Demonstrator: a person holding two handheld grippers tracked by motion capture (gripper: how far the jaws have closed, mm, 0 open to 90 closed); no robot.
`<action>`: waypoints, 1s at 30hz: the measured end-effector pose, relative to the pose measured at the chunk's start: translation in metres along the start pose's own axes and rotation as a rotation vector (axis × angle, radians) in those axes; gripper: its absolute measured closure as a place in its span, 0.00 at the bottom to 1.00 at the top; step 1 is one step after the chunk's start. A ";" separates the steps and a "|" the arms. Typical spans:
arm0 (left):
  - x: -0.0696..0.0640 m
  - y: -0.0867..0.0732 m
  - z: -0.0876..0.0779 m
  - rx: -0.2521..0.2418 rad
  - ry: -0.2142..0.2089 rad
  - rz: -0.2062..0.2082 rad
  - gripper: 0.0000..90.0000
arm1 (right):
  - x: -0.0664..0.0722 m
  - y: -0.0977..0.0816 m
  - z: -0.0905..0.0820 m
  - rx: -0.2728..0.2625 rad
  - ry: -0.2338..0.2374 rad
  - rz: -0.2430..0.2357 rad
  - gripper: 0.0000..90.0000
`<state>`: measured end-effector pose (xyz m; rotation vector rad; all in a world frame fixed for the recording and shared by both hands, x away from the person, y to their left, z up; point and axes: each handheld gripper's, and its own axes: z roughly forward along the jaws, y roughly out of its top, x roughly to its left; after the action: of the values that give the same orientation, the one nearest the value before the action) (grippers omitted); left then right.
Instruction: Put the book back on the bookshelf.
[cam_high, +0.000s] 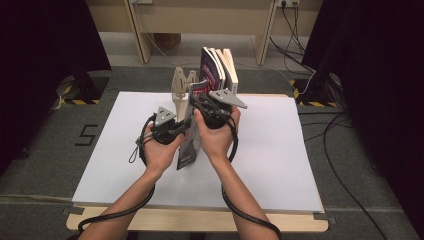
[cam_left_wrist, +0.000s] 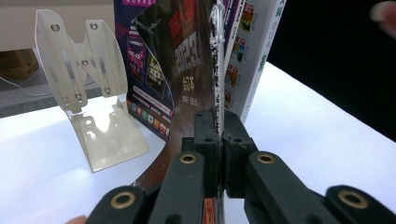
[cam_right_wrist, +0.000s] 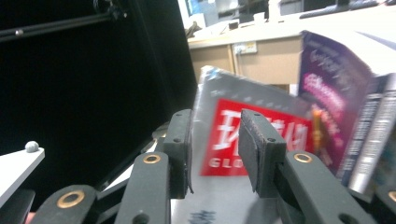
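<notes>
Two grippers work on one magazine (cam_high: 187, 145) that stands on edge near the middle of the white table (cam_high: 280, 165), just in front of a row of books (cam_high: 220, 67) and a clear bookend (cam_high: 180, 87). The left gripper (cam_left_wrist: 218, 128) is clamped tight on the magazine's edge, its pads pressed together on the thin pages. The right gripper (cam_right_wrist: 215, 149) stands half apart, its jaws clear of the red and grey cover behind them, so it grips nothing. The step in hand looks like a hand-over: the left gripper bears the magazine while the right lets go or readies a new hold. Next, the magazine probably has to be carried upright to the row and set beside the books, which calls for a steady left grip so the limp pages do not sag or slip.
</notes>
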<state>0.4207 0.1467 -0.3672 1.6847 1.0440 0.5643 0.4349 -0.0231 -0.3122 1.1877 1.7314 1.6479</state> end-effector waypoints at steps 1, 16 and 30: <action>0.001 0.000 0.000 -0.003 -0.001 -0.004 0.96 | -0.005 0.000 -0.006 -0.009 -0.003 0.002 0.73; 0.012 0.000 -0.012 -0.044 -0.018 -0.003 0.97 | -0.072 -0.044 -0.062 -0.004 -0.139 0.055 0.74; 0.032 0.007 -0.030 -0.096 0.003 -0.011 0.97 | -0.140 -0.118 -0.099 0.091 -0.281 0.139 0.74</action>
<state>0.4168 0.1889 -0.3540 1.5934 1.0123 0.6004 0.3952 -0.1832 -0.4401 1.5325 1.5909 1.4085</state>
